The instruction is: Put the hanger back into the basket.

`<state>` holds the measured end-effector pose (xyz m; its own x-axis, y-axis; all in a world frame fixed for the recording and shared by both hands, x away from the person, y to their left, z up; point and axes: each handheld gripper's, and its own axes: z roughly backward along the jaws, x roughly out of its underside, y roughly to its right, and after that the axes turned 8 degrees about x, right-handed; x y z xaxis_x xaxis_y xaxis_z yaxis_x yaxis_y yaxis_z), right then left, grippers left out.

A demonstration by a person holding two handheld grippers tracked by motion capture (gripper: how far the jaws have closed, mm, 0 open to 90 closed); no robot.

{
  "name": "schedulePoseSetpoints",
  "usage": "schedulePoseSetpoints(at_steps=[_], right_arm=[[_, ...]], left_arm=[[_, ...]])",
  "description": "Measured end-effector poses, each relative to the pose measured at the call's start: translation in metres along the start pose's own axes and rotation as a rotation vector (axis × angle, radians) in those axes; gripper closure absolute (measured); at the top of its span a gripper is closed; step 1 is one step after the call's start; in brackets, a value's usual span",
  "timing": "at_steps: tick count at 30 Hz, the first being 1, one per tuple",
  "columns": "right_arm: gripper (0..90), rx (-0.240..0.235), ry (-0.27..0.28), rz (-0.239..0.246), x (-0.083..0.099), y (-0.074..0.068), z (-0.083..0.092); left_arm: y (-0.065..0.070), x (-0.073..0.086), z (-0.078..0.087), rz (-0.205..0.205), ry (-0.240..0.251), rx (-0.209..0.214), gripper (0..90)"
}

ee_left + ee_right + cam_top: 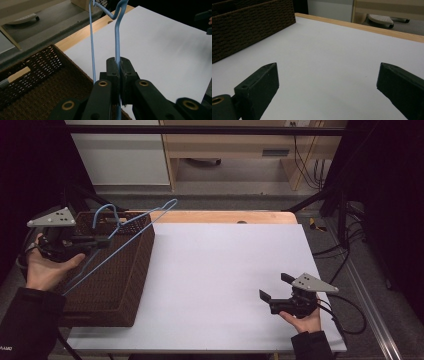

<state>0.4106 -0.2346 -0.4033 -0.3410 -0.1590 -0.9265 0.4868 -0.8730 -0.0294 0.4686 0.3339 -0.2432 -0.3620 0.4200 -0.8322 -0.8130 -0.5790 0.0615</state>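
The left claw (102, 240) is clamped tight on a blue wire hanger (131, 231), its two jaws pinching one thin bar of it, as the left gripper view shows up close (117, 75). The hanger (116, 37) hangs in the air above the dark wicker basket (127, 285) at the left edge of the white table (220, 270), tilted, its hook toward the back rim of the basket and its long bar running down toward the person's left hand (47, 270). It looks as if it is being lifted out of the basket, and the far corner pokes out past the basket's right wall, over the table.

The right claw (274, 288) rests low near the front right of the table with its jaws wide apart and nothing between them (the right gripper view shows bare white table between the two black tips).

To do this step well, I'd say keep the squeeze firm, since a thin round wire can twist in a flat clamp and swing. Raise it until the low end is above the wicker rim before carrying it sideways, or it may snag in the weave. There is plenty of open table between the basket and the right claw to lay it flat, and the free claw is there to steady the far end if it swings.
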Motion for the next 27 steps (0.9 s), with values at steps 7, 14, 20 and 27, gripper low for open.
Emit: schedulePoseSetpoints(at_steps=[7, 14, 20, 27], right_arm=[[4.4, 0.001, -0.002, 0.000, 0.000, 0.000, 0.000], [4.4, 0.001, -0.001, 0.001, 0.000, 0.000, 0.000], [4.2, 0.003, -0.001, 0.000, 0.000, 0.000, 0.000], [4.2, 0.002, -0.005, 0.005, 0.000, 0.000, -0.001]], left_arm=[[-0.017, 0.013, 0.009, 0.024, -0.014, -0.034, 87.2], [-0.031, 0.025, 0.018, 0.048, -0.027, -0.060, 87.2], [-0.043, 0.042, 0.029, 0.069, -0.033, -0.076, 87.3], [-0.049, 0.058, 0.035, 0.078, -0.051, -0.083, 87.3]])
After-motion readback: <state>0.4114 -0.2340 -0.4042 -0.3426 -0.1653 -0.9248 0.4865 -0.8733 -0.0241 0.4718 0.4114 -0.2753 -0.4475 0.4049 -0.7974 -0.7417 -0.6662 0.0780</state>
